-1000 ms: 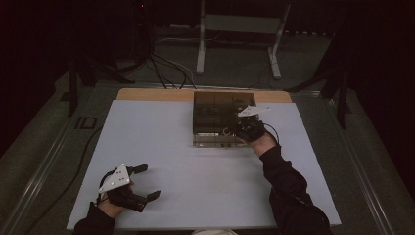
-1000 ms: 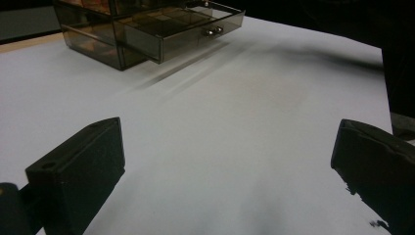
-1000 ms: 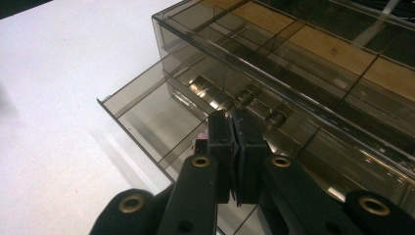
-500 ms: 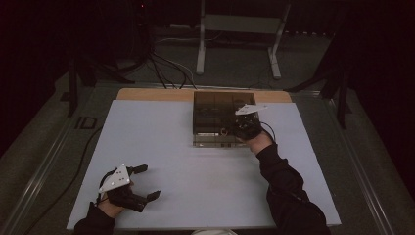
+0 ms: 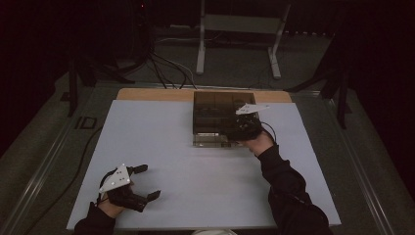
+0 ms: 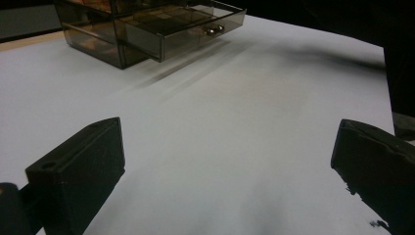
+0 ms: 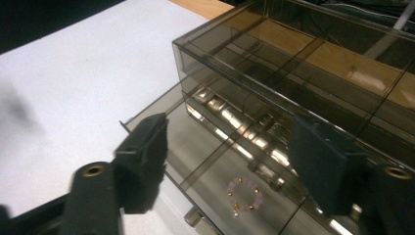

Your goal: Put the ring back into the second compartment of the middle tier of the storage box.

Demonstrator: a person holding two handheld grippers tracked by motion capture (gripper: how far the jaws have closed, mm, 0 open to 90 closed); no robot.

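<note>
A dim room. A white-topped table (image 5: 161, 142) stands on a grey floor (image 5: 44, 147). Beyond the table, a pale metal stand (image 5: 240, 29) and dark cables (image 5: 161, 68) sit against blackness.

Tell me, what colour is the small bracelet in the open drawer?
Pink beads with a few gold ones; the bracelet shows best in the right gripper view.

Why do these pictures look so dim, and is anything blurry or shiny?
High view: dark room, only the white table lit. Left gripper view: soft streaky shadows stretch from the smoky drawer box. Right gripper view: near jaws slightly soft, bright glints on the box's edges, bead bracelet fairly clear.
</note>
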